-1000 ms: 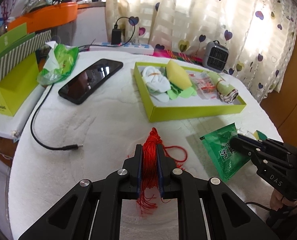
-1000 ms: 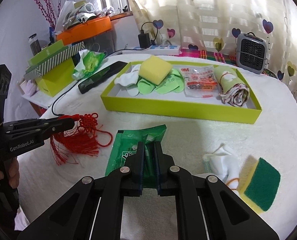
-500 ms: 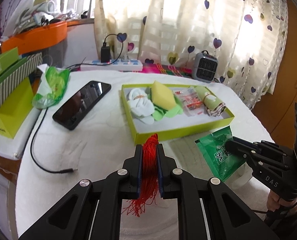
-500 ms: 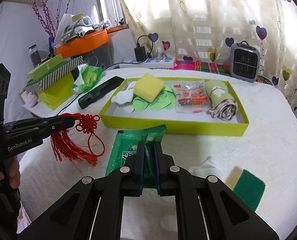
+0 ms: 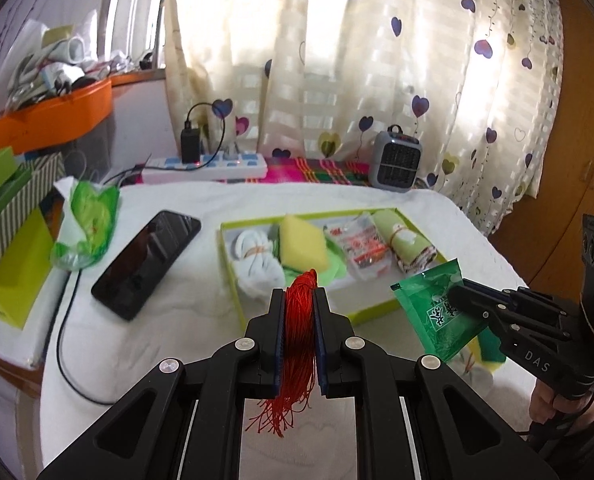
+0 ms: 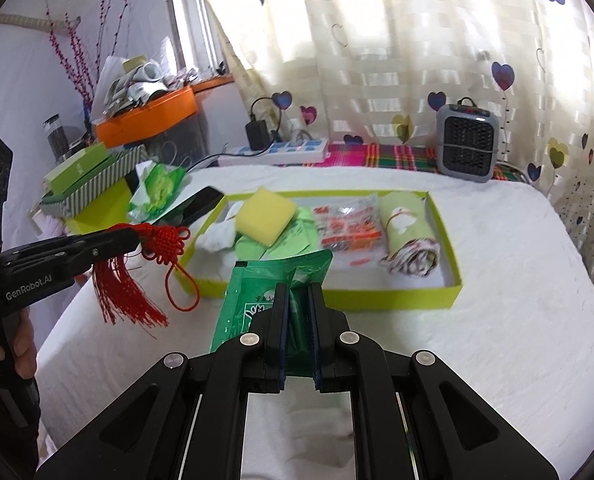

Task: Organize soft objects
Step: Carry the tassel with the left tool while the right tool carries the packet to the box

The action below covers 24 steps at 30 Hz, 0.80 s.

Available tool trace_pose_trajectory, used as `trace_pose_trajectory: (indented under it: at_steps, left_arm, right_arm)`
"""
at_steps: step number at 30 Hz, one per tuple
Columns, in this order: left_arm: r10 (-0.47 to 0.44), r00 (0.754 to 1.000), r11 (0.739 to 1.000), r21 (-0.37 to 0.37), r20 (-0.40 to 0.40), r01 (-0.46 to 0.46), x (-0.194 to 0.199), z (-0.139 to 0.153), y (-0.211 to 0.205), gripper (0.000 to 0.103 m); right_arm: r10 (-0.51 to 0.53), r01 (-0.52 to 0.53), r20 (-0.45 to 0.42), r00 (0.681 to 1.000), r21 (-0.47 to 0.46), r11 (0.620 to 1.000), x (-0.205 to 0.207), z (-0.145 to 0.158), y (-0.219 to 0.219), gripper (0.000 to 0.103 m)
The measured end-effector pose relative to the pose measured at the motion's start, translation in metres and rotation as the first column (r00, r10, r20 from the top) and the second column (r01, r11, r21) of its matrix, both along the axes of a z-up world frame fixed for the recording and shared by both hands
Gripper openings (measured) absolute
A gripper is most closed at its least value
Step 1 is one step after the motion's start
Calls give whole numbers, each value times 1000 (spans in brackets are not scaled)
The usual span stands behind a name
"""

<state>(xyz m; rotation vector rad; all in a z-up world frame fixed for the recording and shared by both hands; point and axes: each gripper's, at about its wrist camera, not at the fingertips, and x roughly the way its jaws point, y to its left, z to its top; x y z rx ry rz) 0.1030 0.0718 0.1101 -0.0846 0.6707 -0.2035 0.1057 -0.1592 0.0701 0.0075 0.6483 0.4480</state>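
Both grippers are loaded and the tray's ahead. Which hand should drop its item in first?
Probably right. The right gripper is shut on the green packet, which hangs at the green tray's near wall. The left gripper, shut on the red tassel, sits off the tray's left end.

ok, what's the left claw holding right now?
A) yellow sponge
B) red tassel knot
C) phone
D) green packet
B: the left claw is shut on the red tassel knot, whose threads sit between its fingers in the left wrist view and which hangs clear of the table in the right wrist view; the green packet is in the right claw.
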Motion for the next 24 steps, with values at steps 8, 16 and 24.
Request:
trace_pose_trajectory:
  at_steps: [8,16,24]
  left_arm:
    - [-13,1000,1000,1,8,13,23,6,-9,12]
    - [-23,999,1000,-4,23,23,44,14,-14,12]
    - [-57,998,998,-8,31,58,62,18,-28,12]
  right_arm:
    - [-34,34,10,999,8,999,22,10,-10,9]
    - [-57,57,16,998,8,998,42,15,-14,9]
    - [-69,69,9,998,3,998,59,15,-14,9]
